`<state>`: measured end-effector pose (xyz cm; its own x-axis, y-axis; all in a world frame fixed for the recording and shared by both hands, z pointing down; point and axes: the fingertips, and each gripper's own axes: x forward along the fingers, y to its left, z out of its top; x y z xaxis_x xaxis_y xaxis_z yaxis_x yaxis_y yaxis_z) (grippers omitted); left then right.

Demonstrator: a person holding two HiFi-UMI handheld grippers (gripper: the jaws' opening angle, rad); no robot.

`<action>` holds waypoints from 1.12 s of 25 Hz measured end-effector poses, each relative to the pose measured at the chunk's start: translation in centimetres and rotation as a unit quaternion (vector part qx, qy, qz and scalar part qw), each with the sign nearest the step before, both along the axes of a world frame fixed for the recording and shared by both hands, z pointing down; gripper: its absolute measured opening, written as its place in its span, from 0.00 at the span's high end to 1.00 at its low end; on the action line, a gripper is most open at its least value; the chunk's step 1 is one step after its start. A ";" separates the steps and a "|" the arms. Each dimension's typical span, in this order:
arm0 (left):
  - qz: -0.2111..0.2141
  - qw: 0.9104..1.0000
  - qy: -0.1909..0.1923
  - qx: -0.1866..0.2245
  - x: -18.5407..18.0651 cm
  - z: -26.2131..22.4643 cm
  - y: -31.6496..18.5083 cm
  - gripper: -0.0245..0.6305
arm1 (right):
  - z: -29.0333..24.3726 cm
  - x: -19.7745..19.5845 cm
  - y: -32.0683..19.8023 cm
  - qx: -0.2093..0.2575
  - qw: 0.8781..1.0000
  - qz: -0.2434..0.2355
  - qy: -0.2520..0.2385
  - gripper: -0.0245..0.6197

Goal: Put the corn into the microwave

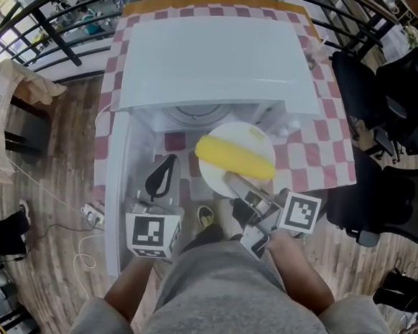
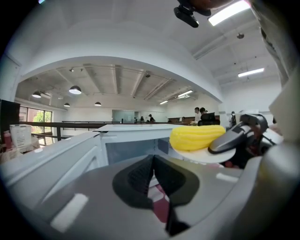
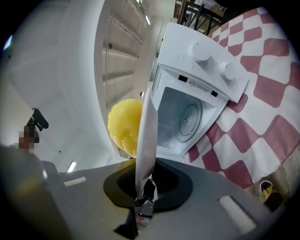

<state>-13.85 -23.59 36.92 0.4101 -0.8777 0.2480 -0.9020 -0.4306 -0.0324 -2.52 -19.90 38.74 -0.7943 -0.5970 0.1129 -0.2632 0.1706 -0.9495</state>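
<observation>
Right gripper (image 1: 231, 177) is clenched on the near rim of the plate (image 1: 224, 136), likely so the corn (image 1: 235, 157) rides level on it, just outside the microwave (image 1: 217, 62) mouth above the surface (image 1: 330, 140). Left gripper (image 1: 163, 177): jaws pressed together, empty, by the open door (image 1: 113, 191), perhaps guarding it; contact unclear. Cavity floor mostly hidden under the microwave top; the plate is edge-on in the right gripper view.
</observation>
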 end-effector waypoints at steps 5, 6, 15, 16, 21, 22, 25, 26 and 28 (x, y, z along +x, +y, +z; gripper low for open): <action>0.025 1.000 -0.014 -0.003 -0.6 0.8 0.1 0.95 | -0.1 -0.8 -0.3 0.003 1.000 -0.001 0.002 0.93; 0.033 0.999 -0.014 -0.006 -0.4 0.9 0.2 0.95 | -0.2 -1.0 -0.4 0.004 1.000 -0.001 0.003 0.93; 0.018 1.000 0.016 -0.012 -0.1 0.8 0.6 0.95 | 0.0 -1.3 -0.4 0.003 1.000 0.000 0.015 0.93; 0.010 1.000 0.019 -0.011 -0.3 0.7 0.4 0.95 | 0.1 -1.3 -0.4 0.004 1.000 -0.002 0.018 0.93; -0.012 0.999 0.031 -0.009 -0.9 0.4 -0.1 0.95 | 0.4 -1.7 -1.0 0.003 1.000 -0.006 0.017 0.93; -0.014 0.999 0.031 -0.009 -0.9 0.4 -0.2 0.95 | 0.5 -1.8 -1.2 0.002 1.000 -0.007 0.017 0.93; -0.023 0.999 0.035 -0.009 -0.9 0.5 -0.2 0.95 | 1.1 -1.8 -1.9 0.000 1.000 -0.010 0.020 0.93; -0.027 0.999 0.035 -0.007 -0.9 0.6 -0.2 0.95 | 1.3 -1.8 -2.2 0.001 1.000 -0.011 0.020 0.93; -0.032 0.999 0.029 -0.007 -0.9 0.9 -0.5 0.95 | 1.7 -2.0 -3.0 0.000 1.000 -0.014 0.017 0.93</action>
